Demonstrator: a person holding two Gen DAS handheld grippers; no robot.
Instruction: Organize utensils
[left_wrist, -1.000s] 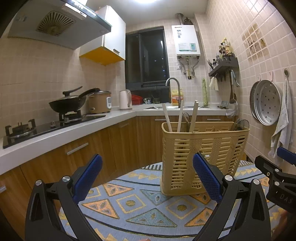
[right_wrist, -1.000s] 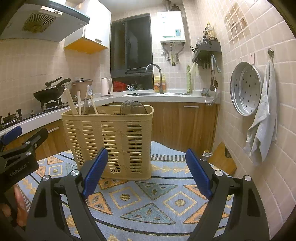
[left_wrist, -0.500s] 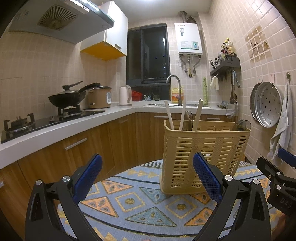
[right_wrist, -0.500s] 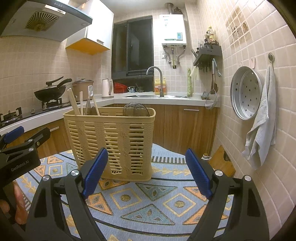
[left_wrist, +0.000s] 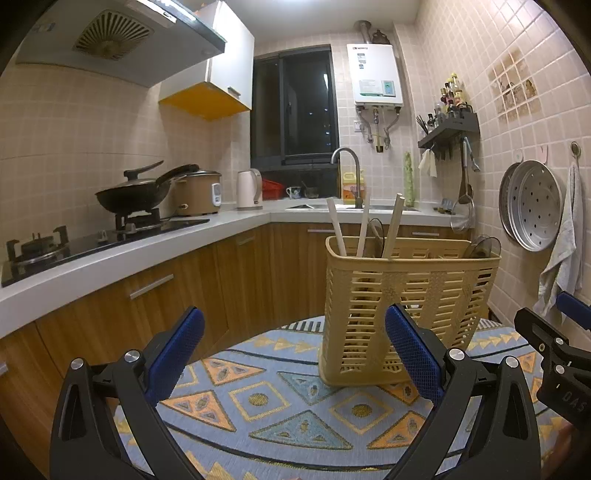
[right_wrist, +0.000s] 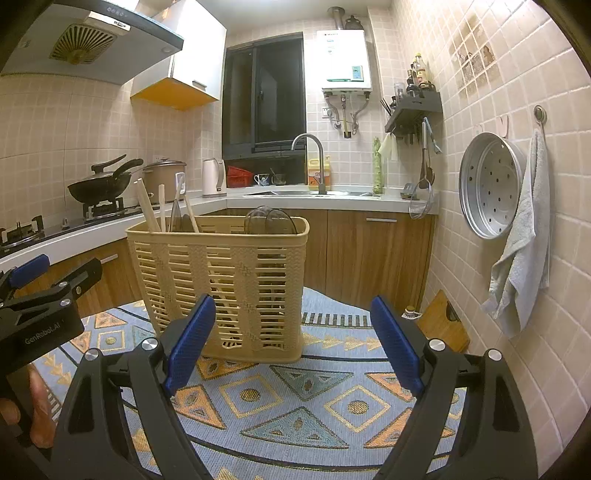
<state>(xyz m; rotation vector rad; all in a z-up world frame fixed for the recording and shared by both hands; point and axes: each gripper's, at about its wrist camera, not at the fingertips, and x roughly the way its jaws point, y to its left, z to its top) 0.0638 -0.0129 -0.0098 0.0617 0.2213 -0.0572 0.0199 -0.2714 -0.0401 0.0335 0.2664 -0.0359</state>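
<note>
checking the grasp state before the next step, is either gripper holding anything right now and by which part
Nothing is held. The left gripper and the right gripper both have their jaws wide open and bare, short of the utensil basket standing on the patterned cloth.

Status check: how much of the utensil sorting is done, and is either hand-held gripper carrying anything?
Done, by the look of it: the yellow basket stands upright on the patterned cloth, with wooden handles at one end and dark round utensils at the other. In hand: nothing; the left hand-held gripper and right hand-held gripper are both open and empty. Left: no loose utensils show on the cloth, so possibly nothing.
</note>
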